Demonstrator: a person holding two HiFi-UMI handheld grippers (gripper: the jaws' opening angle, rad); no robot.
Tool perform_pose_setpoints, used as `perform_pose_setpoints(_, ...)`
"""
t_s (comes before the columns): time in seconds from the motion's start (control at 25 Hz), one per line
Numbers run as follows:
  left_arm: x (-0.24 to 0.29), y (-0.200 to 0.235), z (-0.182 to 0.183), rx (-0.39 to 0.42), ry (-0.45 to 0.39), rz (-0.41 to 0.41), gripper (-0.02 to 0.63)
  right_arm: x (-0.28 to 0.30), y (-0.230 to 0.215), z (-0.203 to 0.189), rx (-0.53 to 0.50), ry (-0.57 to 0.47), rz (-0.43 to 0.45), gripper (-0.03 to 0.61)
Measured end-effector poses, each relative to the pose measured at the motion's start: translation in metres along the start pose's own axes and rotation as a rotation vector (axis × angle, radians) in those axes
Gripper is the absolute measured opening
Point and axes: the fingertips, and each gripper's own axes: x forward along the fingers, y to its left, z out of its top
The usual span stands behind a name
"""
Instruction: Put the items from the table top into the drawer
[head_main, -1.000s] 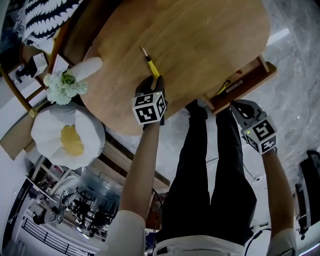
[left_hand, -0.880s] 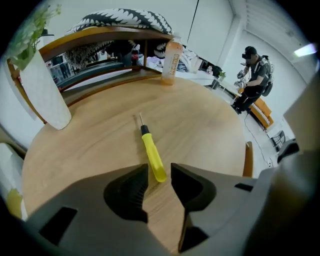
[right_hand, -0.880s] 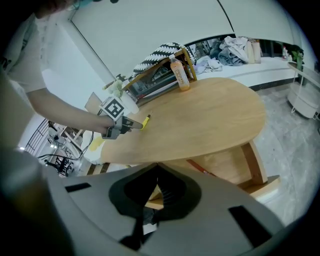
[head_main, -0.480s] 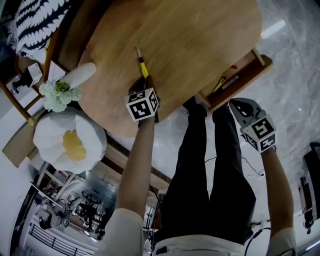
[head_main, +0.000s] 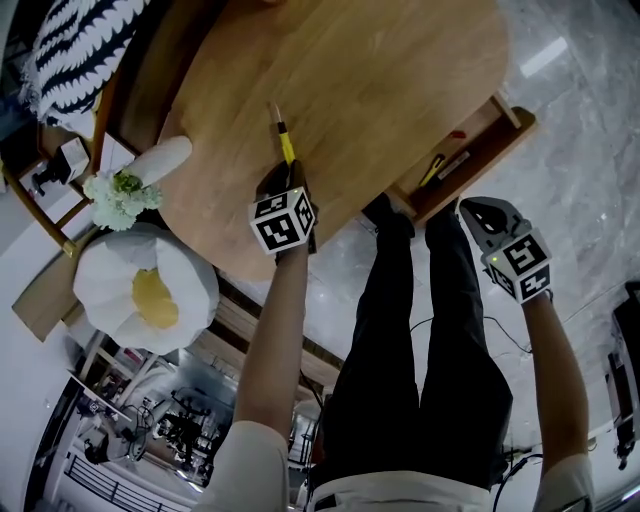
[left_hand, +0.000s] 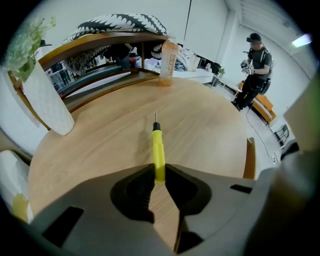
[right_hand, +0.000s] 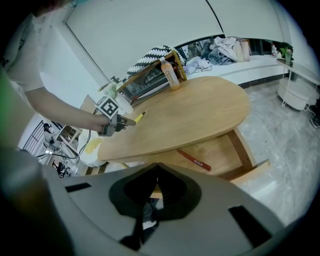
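A yellow-handled screwdriver (head_main: 284, 140) lies on the round wooden table (head_main: 400, 80), tip pointing away from me. My left gripper (head_main: 286, 172) points steeply down at its near end. In the left gripper view the jaws, which have just been closing, press on the end of the screwdriver's handle (left_hand: 159, 150), so the left gripper (left_hand: 159, 172) is shut on it. The open drawer (head_main: 470, 150) juts out under the table's right edge, and a red pen (right_hand: 194, 159) lies in it. My right gripper (head_main: 478, 212) hangs over the floor near the drawer, its jaws (right_hand: 157, 167) shut and empty.
An orange bottle (left_hand: 169, 62) stands at the table's far side. A white vase with flowers (head_main: 150, 165) stands at the left edge, above a white round seat (head_main: 145, 285). A yellow-and-black tool (head_main: 432, 170) lies in the drawer. My legs are below the table edge. A person (left_hand: 255, 65) stands far off.
The left gripper has stayed at the screwdriver's handle end. The screwdriver has not moved on the table. The right gripper has hardly shifted.
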Motion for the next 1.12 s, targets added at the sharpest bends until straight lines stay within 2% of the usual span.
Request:
perform_pose_setpoints(0.92,-0.02,-0.095,-0.006,0.135,-0.032,-0.1,0.077,-0.034,-0.018,-0.035,0.008,0.005,-0.016,0.02)
perform_pose_setpoints(1.12,-0.024,-0.119,-0.01,0.196,-0.037,-0.127,0.078,-0.041,-0.019,-0.04,0.011,0.001,-0.014,0.02)
